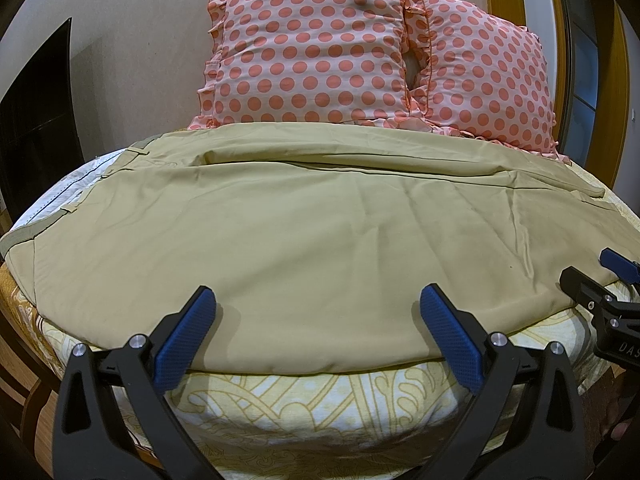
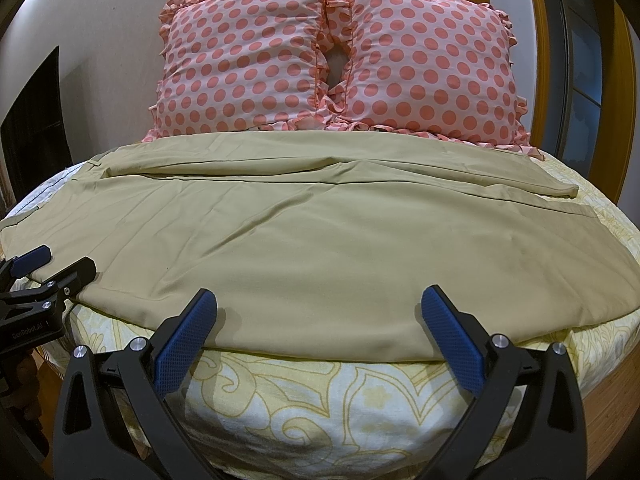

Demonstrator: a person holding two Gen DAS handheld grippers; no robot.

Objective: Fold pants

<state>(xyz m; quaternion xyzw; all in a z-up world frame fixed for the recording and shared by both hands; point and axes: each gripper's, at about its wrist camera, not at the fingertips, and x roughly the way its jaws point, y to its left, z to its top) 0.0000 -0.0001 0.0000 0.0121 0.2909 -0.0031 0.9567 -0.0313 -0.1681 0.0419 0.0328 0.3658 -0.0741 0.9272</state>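
Khaki pants (image 1: pixel 304 240) lie spread flat across the bed, waistband to the left (image 1: pixel 24 236), leg ends to the right (image 2: pixel 576 200); they also fill the right wrist view (image 2: pixel 320 232). My left gripper (image 1: pixel 318 300) is open, its jaws wide apart over the near edge of the pants, toward the waist side. My right gripper (image 2: pixel 320 300) is open over the near edge toward the leg side. The right gripper also shows at the right edge of the left wrist view (image 1: pixel 600 276), and the left gripper at the left edge of the right wrist view (image 2: pixel 56 266). Neither holds any cloth.
The bed (image 1: pixel 320 408) has a yellow patterned sheet. Two pink polka-dot pillows (image 1: pixel 316 48) (image 2: pixel 432 60) lean against the wall behind the pants. A dark screen (image 1: pixel 36 120) stands at the left, a wooden door frame (image 2: pixel 540 40) at the right.
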